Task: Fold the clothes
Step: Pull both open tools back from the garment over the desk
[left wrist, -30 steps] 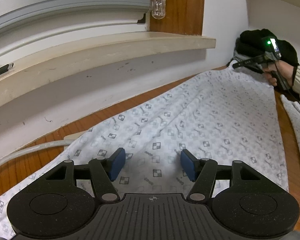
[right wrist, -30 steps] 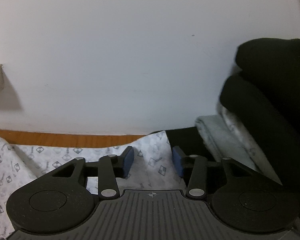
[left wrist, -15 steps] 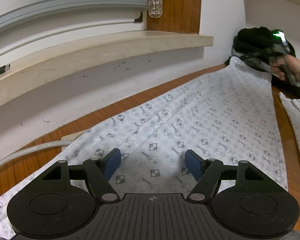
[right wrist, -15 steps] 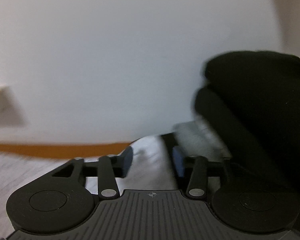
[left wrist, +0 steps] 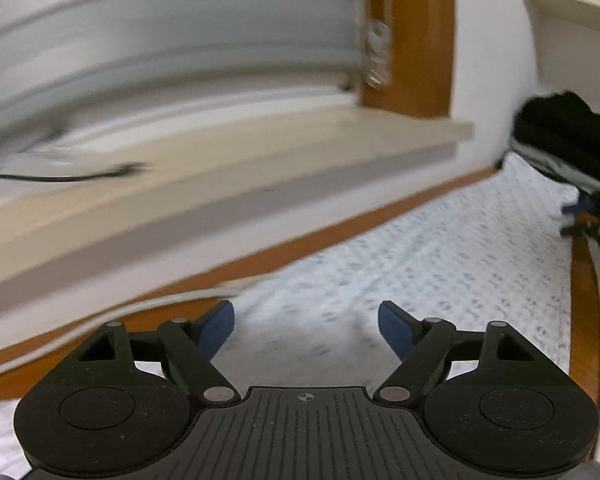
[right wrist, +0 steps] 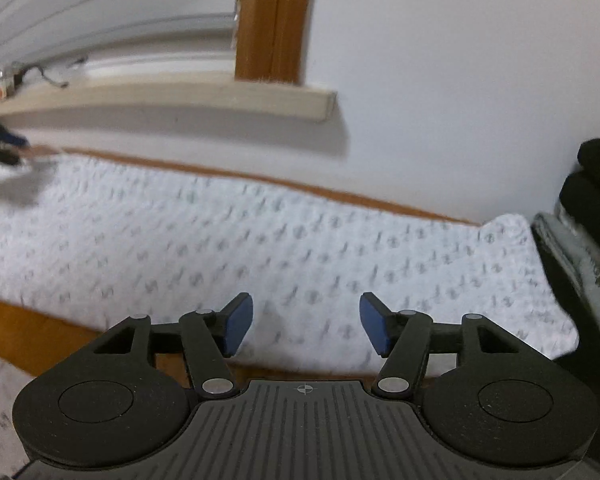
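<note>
A white cloth with small grey marks [right wrist: 300, 248] lay spread flat on the brown wooden table [right wrist: 24, 336]. It ran in a long strip beside the table's back edge, under the white wall. Its far end reached the corner where a pile of black and grey clothes [right wrist: 592, 216] sat.

The left gripper [left wrist: 306, 326] was above the near end of the cloth. Its blue fingers [left wrist: 220, 326] were wide apart and opening more, with nothing between them. A white cord [left wrist: 140, 306] lay on the table next to it.

The right gripper [right wrist: 306, 326] was over the front edge of the cloth, near the dark pile. Its jaws were opening too and held nothing.

A pale window ledge [left wrist: 260, 148] stuck out from the wall above the table. Both pictures were blurry.
</note>
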{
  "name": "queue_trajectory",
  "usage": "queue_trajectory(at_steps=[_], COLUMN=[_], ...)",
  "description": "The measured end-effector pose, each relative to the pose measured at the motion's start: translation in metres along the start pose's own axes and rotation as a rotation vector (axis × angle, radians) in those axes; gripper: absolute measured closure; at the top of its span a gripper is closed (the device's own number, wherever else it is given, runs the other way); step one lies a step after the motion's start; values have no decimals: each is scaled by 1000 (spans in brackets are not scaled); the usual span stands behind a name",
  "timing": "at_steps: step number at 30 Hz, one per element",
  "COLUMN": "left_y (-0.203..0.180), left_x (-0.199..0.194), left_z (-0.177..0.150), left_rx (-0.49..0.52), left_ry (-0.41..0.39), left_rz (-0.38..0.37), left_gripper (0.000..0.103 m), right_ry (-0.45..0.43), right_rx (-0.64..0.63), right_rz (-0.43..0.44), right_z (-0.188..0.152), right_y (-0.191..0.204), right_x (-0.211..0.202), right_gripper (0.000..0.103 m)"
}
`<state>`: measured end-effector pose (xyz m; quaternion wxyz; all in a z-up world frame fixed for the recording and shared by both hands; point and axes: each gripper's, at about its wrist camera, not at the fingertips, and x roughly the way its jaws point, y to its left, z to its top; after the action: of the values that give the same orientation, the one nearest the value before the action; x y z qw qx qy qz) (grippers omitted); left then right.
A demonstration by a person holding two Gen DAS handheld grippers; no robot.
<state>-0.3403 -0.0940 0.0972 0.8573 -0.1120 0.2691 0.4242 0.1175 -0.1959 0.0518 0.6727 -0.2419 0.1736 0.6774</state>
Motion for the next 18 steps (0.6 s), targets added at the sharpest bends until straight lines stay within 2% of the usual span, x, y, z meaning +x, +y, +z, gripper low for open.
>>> queue_trajectory(at_steps=[3, 4, 6, 7, 9, 12, 15, 18], left_y=[31, 42, 69, 82, 103, 123, 133, 132], left_x=[-43, -57, -82, -93, -107, -115, -116, -113], left_z=[-17, -25, -44, -54, -75, -101, -121, -126], left_rx=[-41, -56, -93, -115, -152, -188, -220, -231], left_ry=[-12, -11, -1, 8, 37, 95, 117, 104], left_rz=[83, 111, 176, 204, 245, 278, 276, 274], left_gripper=[21, 21, 22, 24, 39, 47, 48, 48], right_ry=[4, -4, 2, 12, 35, 36, 37, 41], right_rx=[43, 59, 90, 103, 108, 90, 91, 106], right_rz=[-12, -12, -9, -12, -38, -54, -55, -46], right_z=[-3, -4, -6, -6, -6, -7, -6, -6], right_y=[-9, -11, -15, -18, -19, -12, -12, -16], right_x=[-2, -1, 1, 3, 6, 7, 7, 7], right_gripper=[42, 36, 32, 32, 32, 32, 32, 31])
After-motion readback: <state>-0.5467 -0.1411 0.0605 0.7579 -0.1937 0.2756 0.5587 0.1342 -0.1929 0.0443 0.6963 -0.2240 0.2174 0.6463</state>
